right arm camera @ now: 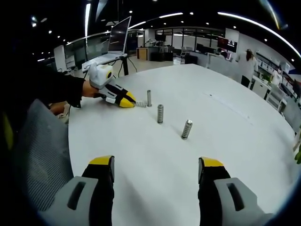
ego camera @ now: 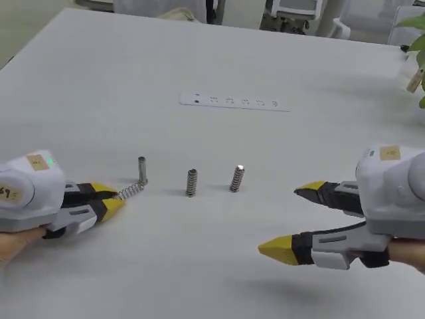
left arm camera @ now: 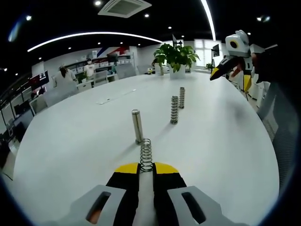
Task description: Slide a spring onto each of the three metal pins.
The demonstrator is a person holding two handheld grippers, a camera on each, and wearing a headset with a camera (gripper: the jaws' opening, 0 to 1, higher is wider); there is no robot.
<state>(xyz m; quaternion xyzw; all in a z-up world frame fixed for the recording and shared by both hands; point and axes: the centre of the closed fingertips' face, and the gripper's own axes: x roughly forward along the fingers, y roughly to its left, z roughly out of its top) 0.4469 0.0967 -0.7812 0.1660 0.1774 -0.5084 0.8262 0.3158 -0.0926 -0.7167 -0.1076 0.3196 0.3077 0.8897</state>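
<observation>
Your left gripper (ego camera: pixel 118 198) pinches a coiled wire spring (ego camera: pixel 131 191) just beside the leftmost, smooth bare steel pin (ego camera: pixel 141 169); your right gripper (ego camera: pixel 282 219) gapes wide, holding nothing.

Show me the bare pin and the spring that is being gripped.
bare pin (ego camera: pixel 141 169), head view, middle of its shaft.
held spring (left arm camera: pixel 146 154), left gripper view, its middle coils.

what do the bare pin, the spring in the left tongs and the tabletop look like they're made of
The bare pin looks like metal: smooth, silvery grey, with a sheen down its side. The spring in the left tongs is thin coiled wire, probably steel, with dull silver glints. The tabletop is matte pale grey with soft shadows, likely laminate, though that's open.
</observation>
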